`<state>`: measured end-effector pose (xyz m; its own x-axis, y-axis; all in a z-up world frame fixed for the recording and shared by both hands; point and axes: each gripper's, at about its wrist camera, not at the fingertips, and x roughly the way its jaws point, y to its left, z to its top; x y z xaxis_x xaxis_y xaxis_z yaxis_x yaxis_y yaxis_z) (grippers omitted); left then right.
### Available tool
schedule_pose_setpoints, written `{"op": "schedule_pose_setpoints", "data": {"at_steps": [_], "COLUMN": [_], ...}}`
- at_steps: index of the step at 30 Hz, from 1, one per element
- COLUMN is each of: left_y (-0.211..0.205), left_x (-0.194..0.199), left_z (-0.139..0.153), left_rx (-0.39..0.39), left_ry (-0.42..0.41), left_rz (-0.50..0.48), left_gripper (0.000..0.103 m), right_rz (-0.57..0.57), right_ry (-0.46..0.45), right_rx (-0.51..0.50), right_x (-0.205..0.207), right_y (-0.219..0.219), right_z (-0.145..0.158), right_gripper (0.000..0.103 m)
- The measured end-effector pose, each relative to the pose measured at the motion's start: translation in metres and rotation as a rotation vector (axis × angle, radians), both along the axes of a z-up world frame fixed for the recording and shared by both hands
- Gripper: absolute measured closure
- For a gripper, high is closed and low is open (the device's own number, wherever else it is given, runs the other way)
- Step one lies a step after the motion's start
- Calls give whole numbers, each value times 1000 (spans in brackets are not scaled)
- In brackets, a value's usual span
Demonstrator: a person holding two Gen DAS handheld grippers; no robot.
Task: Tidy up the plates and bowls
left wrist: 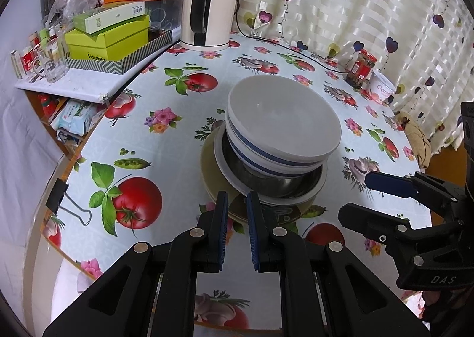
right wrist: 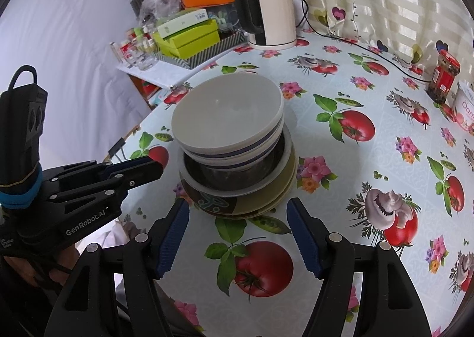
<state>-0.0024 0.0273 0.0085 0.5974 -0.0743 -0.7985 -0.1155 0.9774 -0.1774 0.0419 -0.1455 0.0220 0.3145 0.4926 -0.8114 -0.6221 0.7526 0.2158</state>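
- Left wrist view: the left gripper (left wrist: 237,203) reaches in from the bottom edge, its two blue-padded fingers drawn close with only a narrow gap. Nothing sits between them; the tips hover just in front of the near edge of the stack and do not visibly touch it.
- The stack stands mid-table on the tablecloth (left wrist: 166,159), printed with tomatoes and flowers. From the top: one white bowl (left wrist: 281,118), one blue-banded bowl (left wrist: 266,157) under it, one steel bowl (left wrist: 266,183), one white dish (left wrist: 225,165) holding it, then olive plates (left wrist: 209,171) at the bottom — their number cannot be told here.
- The right gripper (left wrist: 361,195) enters from the right, beside the stack and apart from it, one blue fingertip showing.
- Behind: one white kettle (left wrist: 207,17), one red-lidded jar (left wrist: 362,68), one white tub (left wrist: 383,89), and boxes on a side shelf.
- Right wrist view: the right gripper (right wrist: 238,212) has its jaws spread wide and empty, the tips just short of the lowest plates, no contact.
- The same stack stands ahead: white bowl (right wrist: 225,115), blue-banded bowl (right wrist: 234,156), steel bowl (right wrist: 228,172), a patterned dish (right wrist: 213,203), and olive plates (right wrist: 281,186) — at least two rims show.
- The left gripper (right wrist: 154,165) comes from the left, fingers together, its tip near the stack's side; a hand (right wrist: 23,271) holds its grip.
- One kettle (right wrist: 272,8) and one jar (right wrist: 444,76) stand behind.
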Motion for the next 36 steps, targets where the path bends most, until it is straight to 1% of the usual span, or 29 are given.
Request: {"op": "schedule_pose_setpoints", "data": {"at_steps": [11,18,28,36], "left_y": [0,-1,-1,0], "left_x": [0,-1,-1,-2], "left_z": [-4,-4,-4,-3], "left_rx": [-2,16,18,25], "left_ry": [7,11,13,0], "left_rz": [-1,6,5,8], "left_gripper": [90,90,90,90], "right_rz": [0,7,8,5], "right_ry": [0,-2,-3,-2], "right_rx": [-1,-6,-7,-6], "right_x": [0,0,-2,-1], "right_y": [0,0,2,1], "right_z": [0,0,-1,-1], "right_gripper": [34,33,33,33]}}
